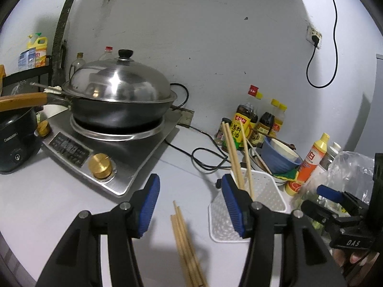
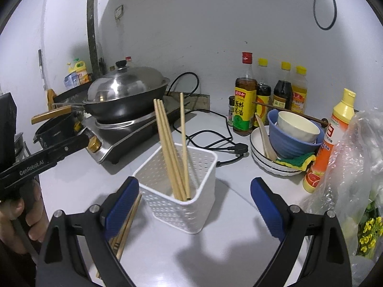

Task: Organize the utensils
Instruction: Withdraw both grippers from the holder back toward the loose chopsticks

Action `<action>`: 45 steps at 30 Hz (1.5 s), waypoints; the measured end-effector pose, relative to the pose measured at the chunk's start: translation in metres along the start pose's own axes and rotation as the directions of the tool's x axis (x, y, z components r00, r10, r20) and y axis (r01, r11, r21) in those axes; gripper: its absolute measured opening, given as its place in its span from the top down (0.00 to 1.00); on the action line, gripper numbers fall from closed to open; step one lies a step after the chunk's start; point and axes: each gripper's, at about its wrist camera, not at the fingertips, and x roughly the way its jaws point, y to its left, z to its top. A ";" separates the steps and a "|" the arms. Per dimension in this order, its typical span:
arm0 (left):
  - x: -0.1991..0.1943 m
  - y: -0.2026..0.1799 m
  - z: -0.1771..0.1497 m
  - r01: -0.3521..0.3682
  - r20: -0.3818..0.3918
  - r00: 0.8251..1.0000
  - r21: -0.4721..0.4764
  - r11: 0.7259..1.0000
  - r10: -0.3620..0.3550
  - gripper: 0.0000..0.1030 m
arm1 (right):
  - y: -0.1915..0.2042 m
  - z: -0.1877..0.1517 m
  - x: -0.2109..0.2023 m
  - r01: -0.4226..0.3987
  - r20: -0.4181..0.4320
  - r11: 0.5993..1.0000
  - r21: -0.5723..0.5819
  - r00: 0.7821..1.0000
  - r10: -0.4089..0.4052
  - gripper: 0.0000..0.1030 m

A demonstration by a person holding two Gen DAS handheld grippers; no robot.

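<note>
The white perforated plastic basket [image 2: 182, 186] stands square on the grey counter [image 2: 215, 251] and holds several wooden chopsticks [image 2: 172, 148], leaning toward 11 o'clock. More loose chopsticks [image 1: 186, 244] lie flat at 6 o'clock. Left gripper [image 1: 191, 205] and right gripper [image 2: 194, 205] both stand apart, holding nothing.

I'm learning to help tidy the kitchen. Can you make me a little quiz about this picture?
1. True or false: the white basket already has chopsticks standing in it.
2. Where are the other loose chopsticks? A in the blue bowl, B flat on the counter, C on the wok lid.
3. Fill in: the left gripper is open and holds ____.

Key
1. True.
2. B: they lie on the counter beside the basket.
3. Nothing. The right gripper is open and empty too.
</note>
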 end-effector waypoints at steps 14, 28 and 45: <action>-0.014 0.051 -0.027 -0.028 -0.027 0.999 -0.047 0.998 0.027 0.48 | 0.046 -0.010 0.007 -0.001 -0.034 0.998 -0.058 0.999 -0.001 0.09; -0.023 0.092 -0.057 -0.056 -0.056 0.997 -0.077 0.995 0.052 0.48 | 0.077 -0.032 0.021 -0.034 -0.108 0.994 -0.102 0.994 0.023 0.59; -0.023 0.128 -0.084 -0.084 -0.073 0.994 -0.099 0.991 0.077 0.48 | 0.090 -0.066 0.069 -0.109 -0.240 0.992 -0.060 0.966 0.091 0.19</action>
